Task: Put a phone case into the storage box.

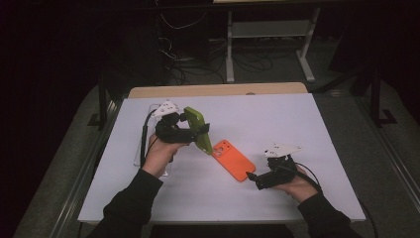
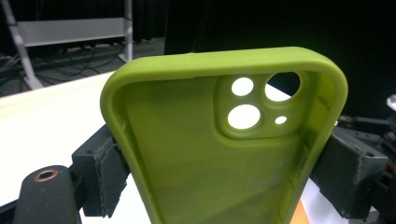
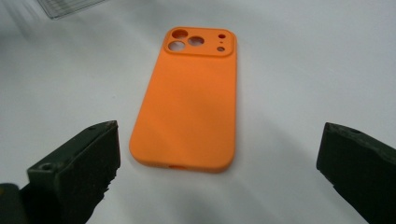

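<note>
- Left gripper (image 1: 200, 133) raised over the left middle of the white table (image 1: 307, 129), clamped on the two long edges of a green phone case (image 1: 198, 129).
- In the left gripper view, green phone case (image 2: 224, 154) seen hollow side on, camera cut-outs at the top, lower end cut off by the bottom edge; black pads (image 2: 109, 175) pressed against both of its sides.
- From above, green phone case held up off the table, tilted, its lower end just over the near corner of an orange phone case (image 1: 233, 159); contact between the two hard to tell.
- Orange phone case lying flat near the table's middle, back up, camera openings toward the far side.
- Right gripper (image 1: 253, 179) low at the near right, spread wide, gripping nothing.
- In the right gripper view, orange phone case (image 3: 187, 100) ahead between the two far-apart jaws, untouched, whole outline visible.
- Clear flat piece (image 1: 141, 148) under the left hand (image 1: 161, 154), partly hidden, nature unclear; a corner of it (image 3: 65, 7) cut off at the top.
</note>
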### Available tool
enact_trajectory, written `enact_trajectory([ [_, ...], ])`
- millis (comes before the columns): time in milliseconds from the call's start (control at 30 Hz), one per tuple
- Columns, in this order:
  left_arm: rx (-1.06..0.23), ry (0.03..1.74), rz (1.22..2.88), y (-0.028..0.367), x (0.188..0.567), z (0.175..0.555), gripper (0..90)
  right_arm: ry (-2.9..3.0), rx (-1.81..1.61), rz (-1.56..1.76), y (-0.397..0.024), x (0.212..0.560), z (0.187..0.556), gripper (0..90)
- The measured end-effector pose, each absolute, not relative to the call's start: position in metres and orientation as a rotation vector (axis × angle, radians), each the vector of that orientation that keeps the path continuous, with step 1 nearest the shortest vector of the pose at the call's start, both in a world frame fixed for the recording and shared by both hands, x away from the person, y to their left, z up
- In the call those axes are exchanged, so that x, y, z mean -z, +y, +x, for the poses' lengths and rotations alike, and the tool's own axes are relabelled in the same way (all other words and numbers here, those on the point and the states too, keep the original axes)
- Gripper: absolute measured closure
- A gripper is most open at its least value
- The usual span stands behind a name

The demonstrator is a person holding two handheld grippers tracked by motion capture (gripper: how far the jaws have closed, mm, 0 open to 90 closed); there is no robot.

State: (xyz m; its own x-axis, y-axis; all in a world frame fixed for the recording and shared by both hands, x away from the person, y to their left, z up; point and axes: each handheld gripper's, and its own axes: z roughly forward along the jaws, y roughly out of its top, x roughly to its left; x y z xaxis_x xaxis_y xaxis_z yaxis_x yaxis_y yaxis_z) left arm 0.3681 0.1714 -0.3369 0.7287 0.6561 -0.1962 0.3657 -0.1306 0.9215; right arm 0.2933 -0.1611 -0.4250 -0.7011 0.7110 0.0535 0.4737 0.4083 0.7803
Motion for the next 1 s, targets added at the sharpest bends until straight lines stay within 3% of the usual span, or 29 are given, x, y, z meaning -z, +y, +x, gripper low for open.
enact_trajectory([
  [1000,-0.540,0.892,1.746,0.217,0.290,0.418,14.7,2.305,-1.176,1.093,-0.196,0.432,0.276,0.0],
])
